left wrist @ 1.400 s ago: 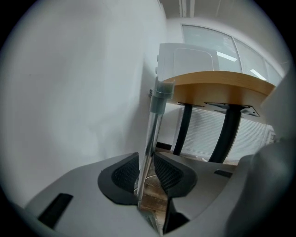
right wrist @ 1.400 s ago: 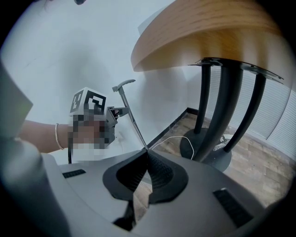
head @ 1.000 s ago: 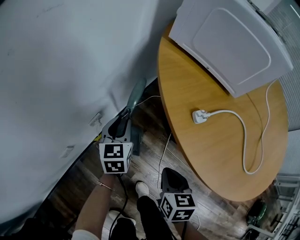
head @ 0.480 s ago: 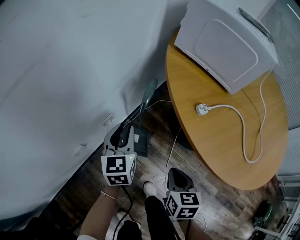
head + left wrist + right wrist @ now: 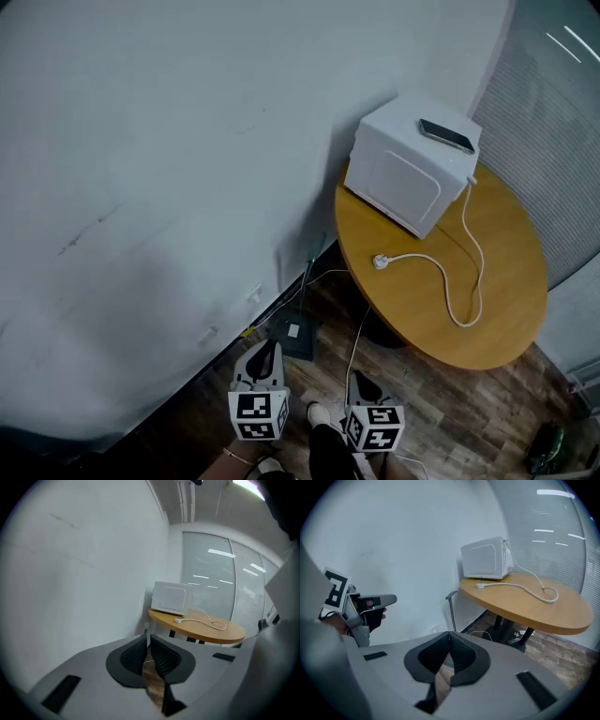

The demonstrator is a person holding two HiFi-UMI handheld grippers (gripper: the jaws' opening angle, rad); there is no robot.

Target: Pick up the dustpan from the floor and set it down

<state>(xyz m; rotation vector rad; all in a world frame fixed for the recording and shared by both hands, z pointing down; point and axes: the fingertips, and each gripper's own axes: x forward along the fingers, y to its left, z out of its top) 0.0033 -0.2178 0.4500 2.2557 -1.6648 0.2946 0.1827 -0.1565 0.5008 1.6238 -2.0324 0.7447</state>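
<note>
The dark dustpan (image 5: 296, 337) stands on the wood floor against the white wall, its thin handle (image 5: 310, 270) leaning up beside the table. Neither gripper touches it. My left gripper (image 5: 263, 360) hangs in front of the pan, a little to its left. Its jaws are closing, with only a narrow slit left and nothing in it (image 5: 148, 637). My right gripper (image 5: 361, 384) is beside it on the right, shut and empty (image 5: 449, 634). The right gripper view shows the dustpan handle (image 5: 451, 610) upright at the wall and the left gripper (image 5: 370, 605) in a hand.
A round wooden table (image 5: 497, 319) stands to the right, carrying a white microwave (image 5: 412, 169) with a phone (image 5: 448, 136) on top and its unplugged cord (image 5: 380, 262). A white cable (image 5: 356, 336) trails over the floor. Window blinds (image 5: 553, 141) close the right side.
Both grippers have risen and drawn back from the dustpan. The left one was at the handle and is now apart from it. The dustpan stays against the wall.
</note>
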